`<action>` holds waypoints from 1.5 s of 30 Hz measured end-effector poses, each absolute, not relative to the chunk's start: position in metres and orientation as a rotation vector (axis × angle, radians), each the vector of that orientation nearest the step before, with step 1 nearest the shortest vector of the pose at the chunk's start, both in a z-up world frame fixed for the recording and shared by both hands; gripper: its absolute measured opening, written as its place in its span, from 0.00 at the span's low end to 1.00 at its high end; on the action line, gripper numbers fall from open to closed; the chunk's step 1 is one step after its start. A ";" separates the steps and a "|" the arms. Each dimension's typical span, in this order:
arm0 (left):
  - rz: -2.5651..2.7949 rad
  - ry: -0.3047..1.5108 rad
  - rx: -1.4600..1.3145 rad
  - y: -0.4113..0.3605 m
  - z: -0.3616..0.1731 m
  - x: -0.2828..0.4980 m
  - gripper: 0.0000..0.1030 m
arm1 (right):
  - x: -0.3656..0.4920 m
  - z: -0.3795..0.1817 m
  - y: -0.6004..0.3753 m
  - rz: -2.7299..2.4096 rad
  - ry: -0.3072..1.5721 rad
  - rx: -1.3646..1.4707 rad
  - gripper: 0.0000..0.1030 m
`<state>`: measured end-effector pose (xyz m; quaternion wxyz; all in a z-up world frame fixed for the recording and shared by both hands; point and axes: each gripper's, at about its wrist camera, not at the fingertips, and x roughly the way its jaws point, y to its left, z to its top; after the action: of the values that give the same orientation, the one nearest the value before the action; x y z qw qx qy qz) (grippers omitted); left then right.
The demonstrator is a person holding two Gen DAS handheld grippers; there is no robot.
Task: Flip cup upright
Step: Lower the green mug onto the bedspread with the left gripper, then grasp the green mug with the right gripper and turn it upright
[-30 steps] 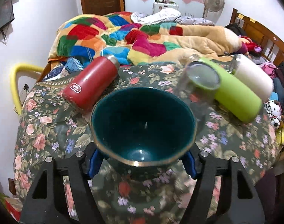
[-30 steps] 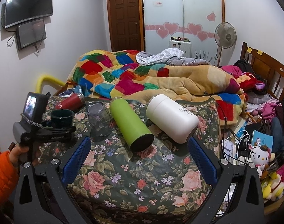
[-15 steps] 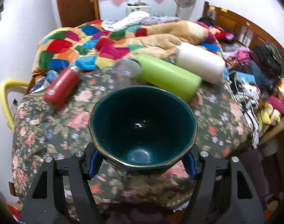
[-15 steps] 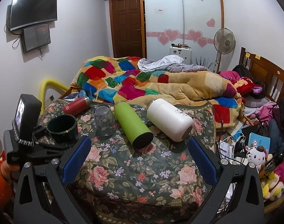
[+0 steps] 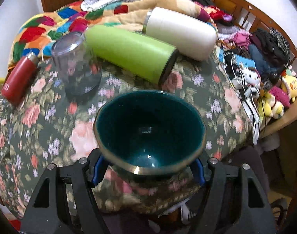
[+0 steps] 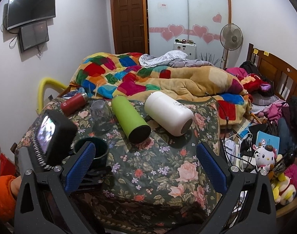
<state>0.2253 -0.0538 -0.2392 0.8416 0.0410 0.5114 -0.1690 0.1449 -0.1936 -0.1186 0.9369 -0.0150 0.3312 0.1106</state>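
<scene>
Two grippers showing: your left gripper (image 5: 147, 170) is clamping teal cup (image 5: 149, 130) mouth-up at near table edge; your right gripper (image 6: 145, 162) is hanging wide, empty. Glazed ceramic, likely heavy, slippery, breakable; keep holding low on body.

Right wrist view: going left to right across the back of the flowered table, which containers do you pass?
Red metal flask lying on its side → clear glass cup standing upside down → lime green bottle lying down → white cylindrical flask lying down.
</scene>
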 end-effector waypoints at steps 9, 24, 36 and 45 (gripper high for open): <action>-0.356 1.084 0.075 -0.061 -0.250 0.251 0.68 | 0.161 -0.133 -0.195 0.222 0.723 -0.022 1.00; -0.378 1.040 0.120 -0.060 -0.253 0.248 0.68 | 0.176 -0.151 -0.181 0.216 0.801 -0.034 1.00; -0.267 0.901 0.070 -0.004 -0.208 0.210 0.70 | 0.181 -0.149 -0.162 0.251 0.820 -0.010 1.00; -0.106 0.859 0.026 0.059 -0.206 0.185 0.70 | 0.211 -0.189 -0.126 0.325 0.973 0.039 0.95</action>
<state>0.1846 0.0590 -0.2061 0.9078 0.0128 0.4161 -0.0512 0.2107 -0.1263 -0.1890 0.8712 0.0188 0.4653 0.1552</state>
